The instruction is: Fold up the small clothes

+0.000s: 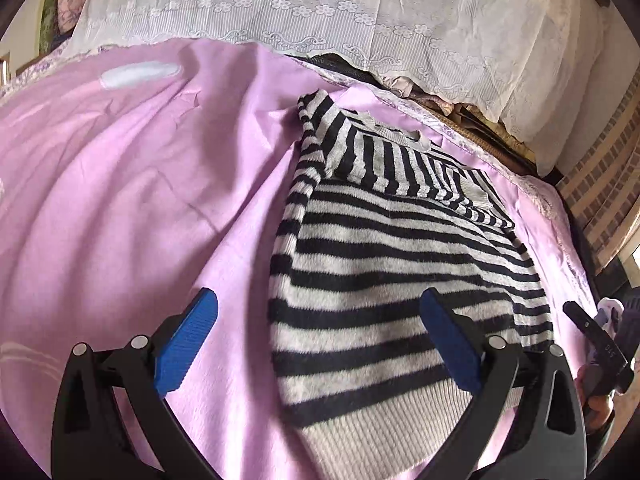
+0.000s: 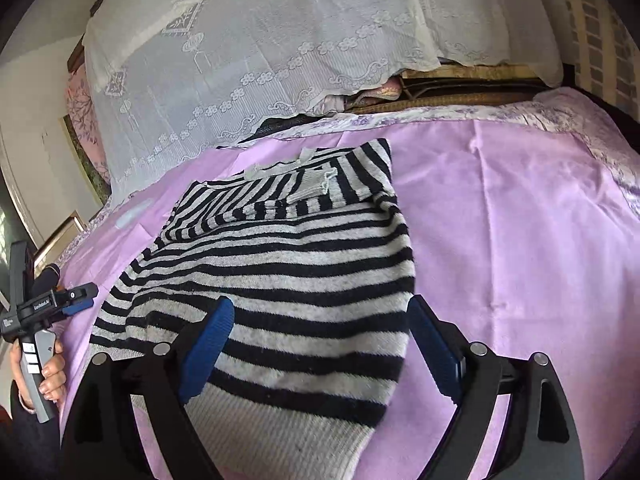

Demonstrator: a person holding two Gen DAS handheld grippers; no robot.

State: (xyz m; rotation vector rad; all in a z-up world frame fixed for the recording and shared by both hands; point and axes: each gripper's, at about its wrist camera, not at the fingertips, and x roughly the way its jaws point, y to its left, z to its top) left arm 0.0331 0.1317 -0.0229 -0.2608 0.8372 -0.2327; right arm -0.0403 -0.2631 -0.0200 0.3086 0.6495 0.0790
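A small black-and-grey striped sweater (image 1: 392,264) lies flat on the pink bed sheet (image 1: 120,200), both sleeves folded in across the chest, its grey ribbed hem nearest me. My left gripper (image 1: 320,312) is open and empty, hovering over the sweater's lower left edge. My right gripper (image 2: 320,320) is open and empty over the sweater (image 2: 288,264), near its lower right edge. The right gripper also shows at the right edge of the left wrist view (image 1: 600,344), and the left gripper at the left edge of the right wrist view (image 2: 76,300).
A white lace cover (image 1: 320,12) drapes over piled bedding behind the sweater. A white patch (image 1: 138,74) lies on the sheet at far left. A brick-pattern wall (image 1: 600,184) runs along the right. Pink sheet (image 2: 520,220) spreads right of the sweater.
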